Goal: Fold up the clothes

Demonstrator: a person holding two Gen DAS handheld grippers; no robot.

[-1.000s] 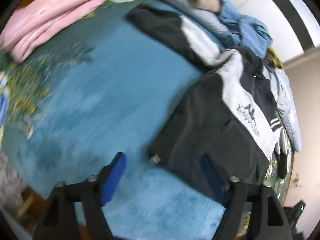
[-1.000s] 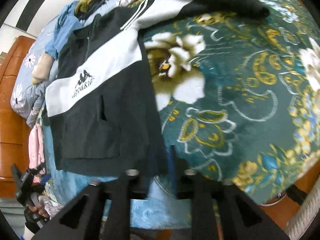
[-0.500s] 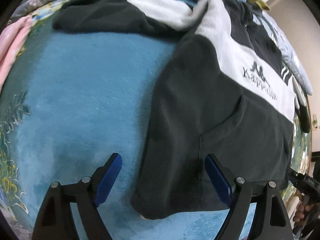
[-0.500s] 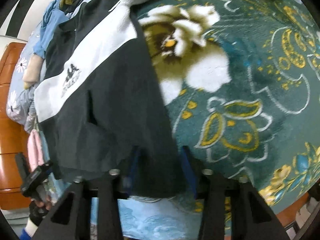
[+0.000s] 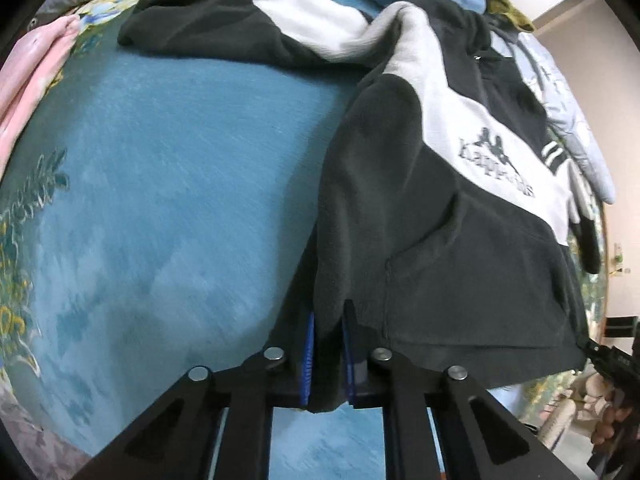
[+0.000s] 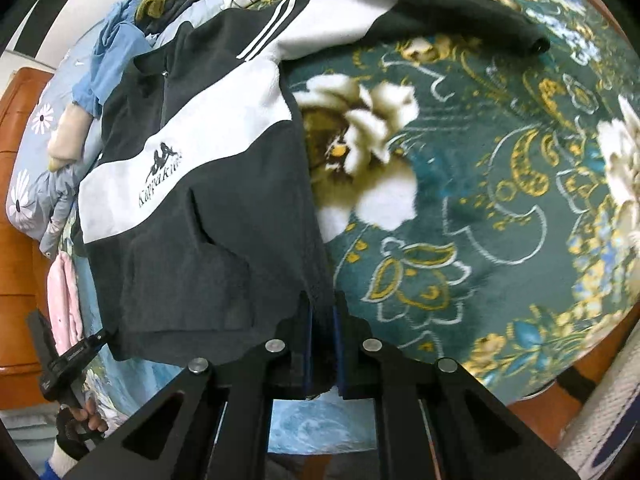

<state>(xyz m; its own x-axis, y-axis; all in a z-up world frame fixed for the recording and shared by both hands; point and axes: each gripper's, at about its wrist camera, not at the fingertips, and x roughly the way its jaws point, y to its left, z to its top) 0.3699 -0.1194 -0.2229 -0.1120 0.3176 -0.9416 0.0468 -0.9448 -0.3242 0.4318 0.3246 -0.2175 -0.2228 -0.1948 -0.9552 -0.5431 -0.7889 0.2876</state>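
Observation:
A black sweatshirt with a white chest band and logo (image 5: 440, 240) (image 6: 224, 240) lies spread on the bed, its sleeves out to both sides. My left gripper (image 5: 328, 320) is at the hem's left corner, its jaws closing with the black fabric pinched between the blue pads. My right gripper (image 6: 321, 312) is at the hem's right corner, its jaws closing tight on the fabric there. Each view shows the other gripper at the far end of the hem, held in a hand (image 6: 76, 412).
The sweatshirt rests on a teal plush blanket (image 5: 160, 200) with a flower pattern (image 6: 500, 208). Folded pink clothes (image 5: 28, 92) lie at the left. A heap of blue and olive clothes (image 6: 120, 48) lies beyond the collar. A wooden headboard (image 6: 16, 200) borders the bed.
My left gripper came down over the hem's left corner and closed on it. The right gripper's jaws narrowed onto the right corner, and the hem there has lifted slightly.

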